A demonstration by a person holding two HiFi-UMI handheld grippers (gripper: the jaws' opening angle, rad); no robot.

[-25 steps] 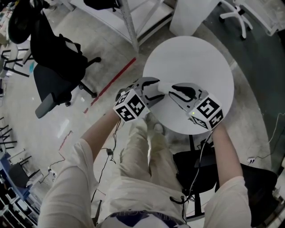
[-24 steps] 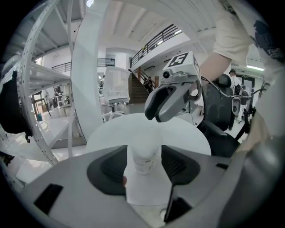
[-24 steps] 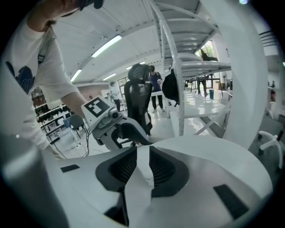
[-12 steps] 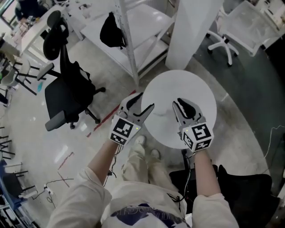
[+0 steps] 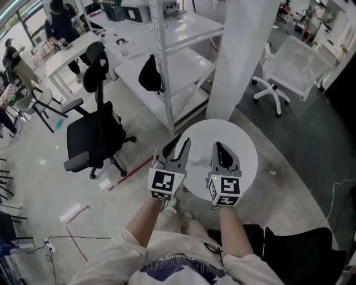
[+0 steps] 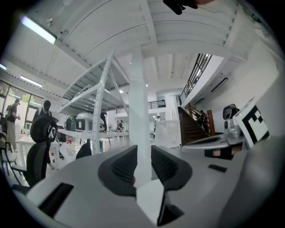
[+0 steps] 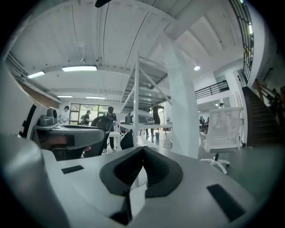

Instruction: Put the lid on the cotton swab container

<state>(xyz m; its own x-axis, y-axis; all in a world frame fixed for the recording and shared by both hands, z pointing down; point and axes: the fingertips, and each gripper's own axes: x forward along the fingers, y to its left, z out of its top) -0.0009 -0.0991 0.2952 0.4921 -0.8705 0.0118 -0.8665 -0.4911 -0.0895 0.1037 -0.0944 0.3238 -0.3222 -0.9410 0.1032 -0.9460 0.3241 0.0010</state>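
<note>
No cotton swab container or lid shows in any view. Both grippers are held up level in front of me, above the near edge of the round white table (image 5: 245, 146). My left gripper (image 5: 182, 142) has just been closing; a narrow gap remains between its jaws with nothing in it, and the white pillar shows through the gap in the left gripper view (image 6: 143, 153). My right gripper (image 5: 218, 147) has just closed; its fingertips meet with nothing between them, as the right gripper view (image 7: 143, 149) shows.
A white pillar (image 5: 245, 55) and a white shelving rack (image 5: 167, 67) stand beyond the table. A black office chair (image 5: 94, 139) is at the left, a white chair (image 5: 289, 78) at the right. People are at desks at the far left (image 5: 55, 16).
Both grippers have risen from just over the table and tipped up to level. The left jaws have narrowed and the right jaws have shut. The head view has lifted toward the room.
</note>
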